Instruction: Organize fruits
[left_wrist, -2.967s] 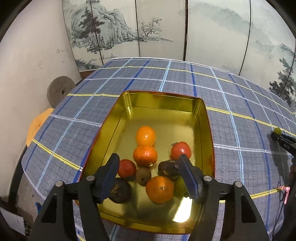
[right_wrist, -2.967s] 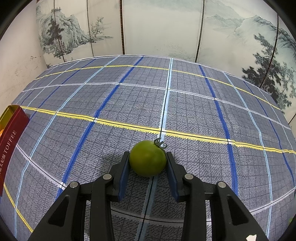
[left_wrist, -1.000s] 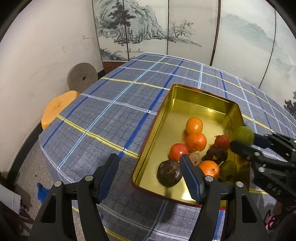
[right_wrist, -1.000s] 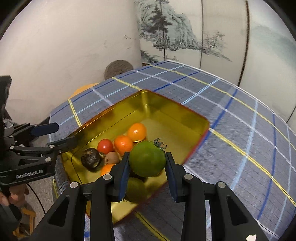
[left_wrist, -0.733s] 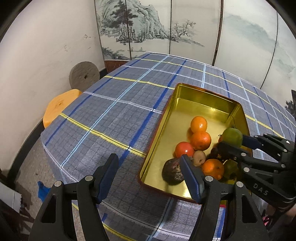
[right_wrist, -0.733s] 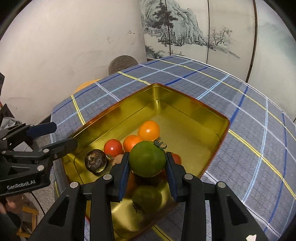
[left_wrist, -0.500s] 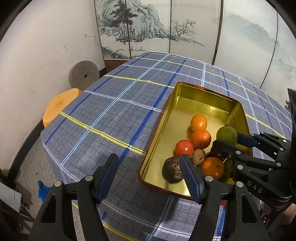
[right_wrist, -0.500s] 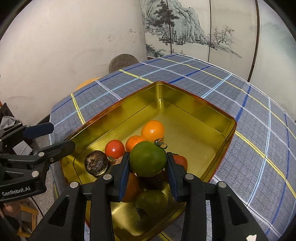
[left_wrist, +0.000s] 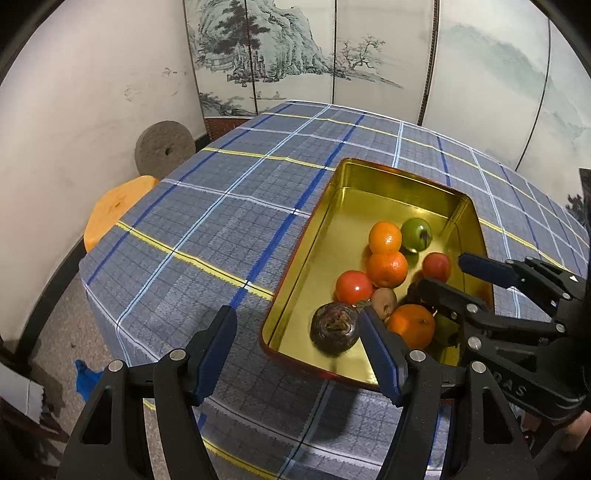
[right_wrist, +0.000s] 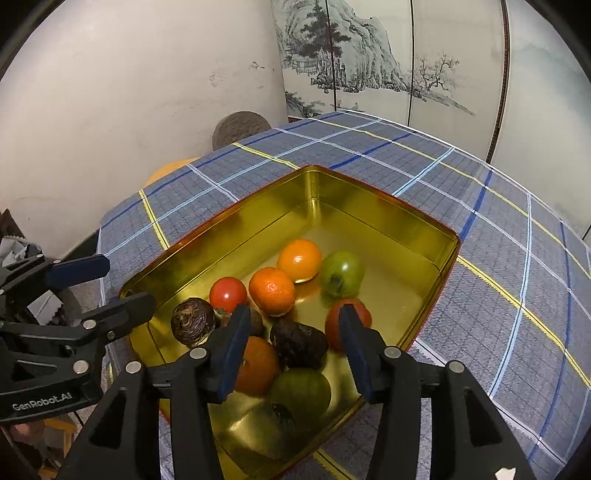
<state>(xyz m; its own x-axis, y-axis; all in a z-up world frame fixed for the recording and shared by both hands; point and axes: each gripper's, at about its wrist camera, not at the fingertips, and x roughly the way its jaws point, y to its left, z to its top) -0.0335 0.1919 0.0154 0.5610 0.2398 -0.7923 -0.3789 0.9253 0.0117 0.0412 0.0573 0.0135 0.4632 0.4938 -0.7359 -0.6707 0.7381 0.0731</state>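
Observation:
A gold tin (left_wrist: 369, 177) (right_wrist: 369, 195) on the plaid cloth holds oranges, red tomatoes, dark fruits and a green tomato (right_wrist: 301, 391) near its front. A second green tomato (left_wrist: 416, 234) (right_wrist: 341, 273) lies loose on the tin's floor beside the far orange (right_wrist: 299, 258). Above the tin's near end, my right gripper (right_wrist: 293, 332) (left_wrist: 443, 273) has its jaws opening, and nothing is between them. My left gripper (left_wrist: 295, 325) (right_wrist: 125, 284) stands open and empty over the cloth at the tin's near left corner.
The round table's edge drops off at the left and front. A grey stone disc (left_wrist: 164, 147) leans on the wall, with an orange stool (left_wrist: 118, 206) beside it. A painted folding screen (left_wrist: 295, 55) stands behind the table.
The right jaws have parted and the green tomato they held has dropped into the tin, ending up beside the far orange. The left gripper has stayed put.

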